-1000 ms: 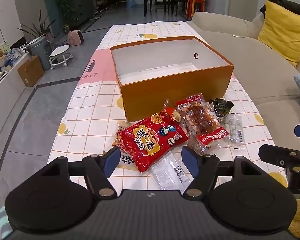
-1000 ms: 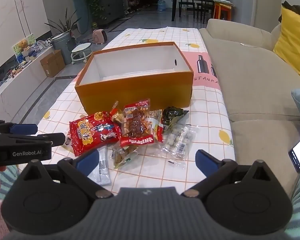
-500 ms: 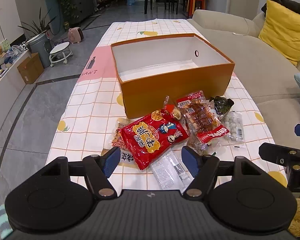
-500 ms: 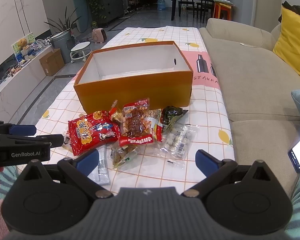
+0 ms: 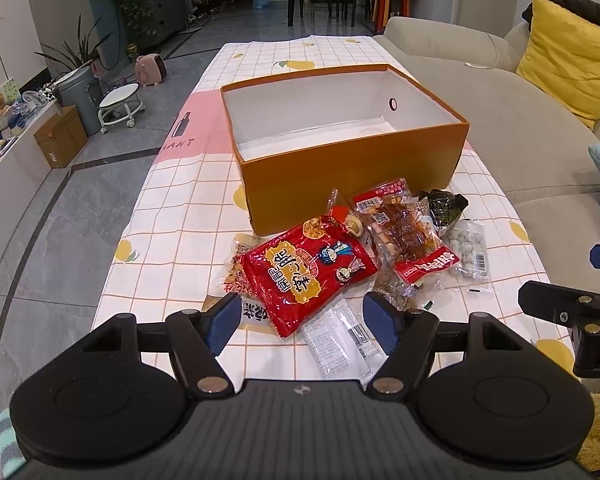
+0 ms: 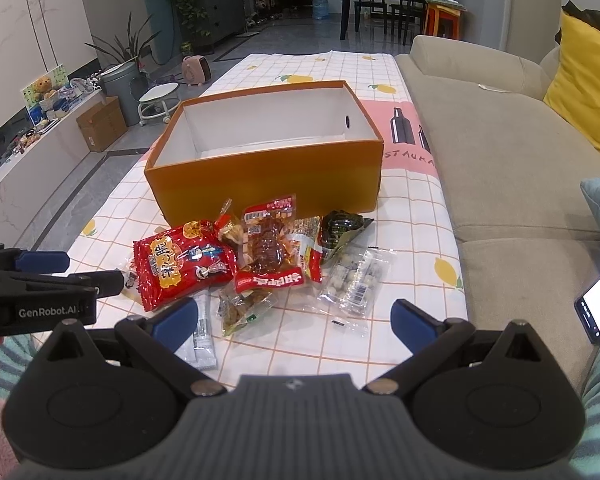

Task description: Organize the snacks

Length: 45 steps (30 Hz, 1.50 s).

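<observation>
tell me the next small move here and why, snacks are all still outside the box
Probably ease the left tongs down onto the big red snack bag. Both tongs are open and empty, the orange box looks empty, and that bag lies on top at the near edge of the pile, right ahead of the left tongs.

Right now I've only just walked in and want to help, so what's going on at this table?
A person holds a gripper in each hand over a pile of snack packets beside an open orange box, which looks empty. The left gripper hovers with jaws open above the big red snack bag. The right gripper is also open, near the clear packet of white candies. Nothing is held, and no packet has gone into the box yet.
</observation>
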Each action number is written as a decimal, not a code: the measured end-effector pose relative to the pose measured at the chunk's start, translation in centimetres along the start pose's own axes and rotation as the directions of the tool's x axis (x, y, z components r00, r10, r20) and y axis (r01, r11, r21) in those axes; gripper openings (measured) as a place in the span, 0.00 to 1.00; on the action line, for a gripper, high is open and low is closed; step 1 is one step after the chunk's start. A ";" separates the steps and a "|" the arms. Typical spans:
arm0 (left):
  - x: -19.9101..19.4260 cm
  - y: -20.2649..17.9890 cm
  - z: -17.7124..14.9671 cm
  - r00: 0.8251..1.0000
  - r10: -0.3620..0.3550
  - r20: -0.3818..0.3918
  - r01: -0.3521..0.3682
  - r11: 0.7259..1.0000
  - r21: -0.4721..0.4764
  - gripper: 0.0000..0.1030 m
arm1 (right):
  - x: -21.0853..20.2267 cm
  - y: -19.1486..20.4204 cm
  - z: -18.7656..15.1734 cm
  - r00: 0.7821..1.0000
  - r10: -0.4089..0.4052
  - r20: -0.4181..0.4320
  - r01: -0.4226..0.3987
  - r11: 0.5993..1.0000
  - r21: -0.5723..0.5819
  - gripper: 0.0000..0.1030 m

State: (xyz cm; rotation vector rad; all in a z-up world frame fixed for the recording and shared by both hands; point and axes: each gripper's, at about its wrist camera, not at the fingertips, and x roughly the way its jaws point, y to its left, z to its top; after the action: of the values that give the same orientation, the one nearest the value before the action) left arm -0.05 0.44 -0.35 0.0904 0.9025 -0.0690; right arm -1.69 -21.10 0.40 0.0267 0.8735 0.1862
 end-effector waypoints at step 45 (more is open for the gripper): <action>0.0 0.0 0.0 1.000 0.002 -0.002 -0.002 1.000 0.001 0.79 | 0.1 -0.3 0.0 1.000 -0.007 -0.006 0.007 1.000 0.003 0.96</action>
State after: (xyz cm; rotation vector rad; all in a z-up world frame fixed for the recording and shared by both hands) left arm -0.03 0.46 -0.39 0.0922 0.9041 -0.0680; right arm -1.60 -21.38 0.34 0.0256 0.8800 0.1784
